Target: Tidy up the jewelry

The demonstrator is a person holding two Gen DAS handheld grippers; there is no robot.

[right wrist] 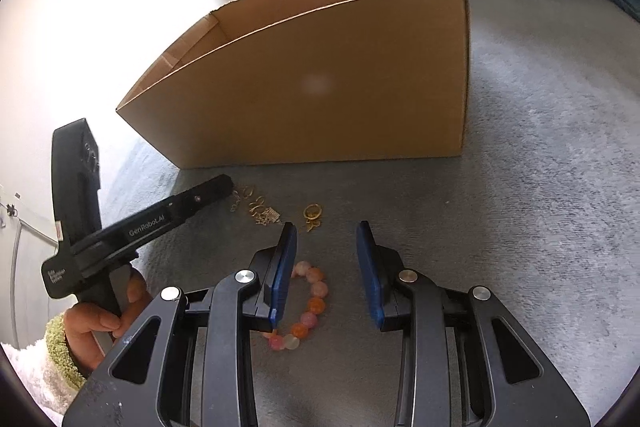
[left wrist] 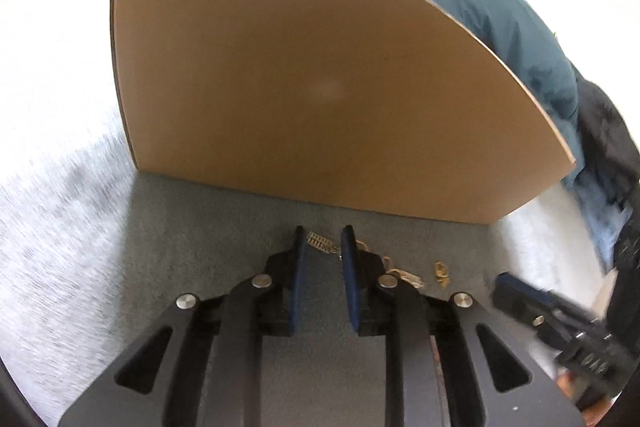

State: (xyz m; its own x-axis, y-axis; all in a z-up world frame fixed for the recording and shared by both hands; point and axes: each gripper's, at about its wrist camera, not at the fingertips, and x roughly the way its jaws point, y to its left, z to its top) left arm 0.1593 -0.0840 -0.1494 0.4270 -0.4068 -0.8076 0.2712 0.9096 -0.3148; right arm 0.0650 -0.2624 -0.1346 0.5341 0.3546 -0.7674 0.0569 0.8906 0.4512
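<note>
Grey carpet with a cardboard box, jewelry lying loose in front of it.

Gold chain (left wrist: 320, 242) lies tangled on the carpet (right wrist: 520, 227) just in front of the box (right wrist: 320, 87), with a small gold ring charm (right wrist: 312, 213) just beside it and a pink-and-orange bead bracelet (right wrist: 310, 307) nearer the camera. The left gripper (left wrist: 324, 239) hangs low over the chain, fingers parted with one end of the chain showing in the gap; nothing is gripped. The right gripper (right wrist: 328, 235) is also open and empty above the bracelet. To do this well, I judge the left should settle lower, straddle a bunched part of the chain, and close gently so the thin links do not slip out, then lift clear of the box wall.
</note>
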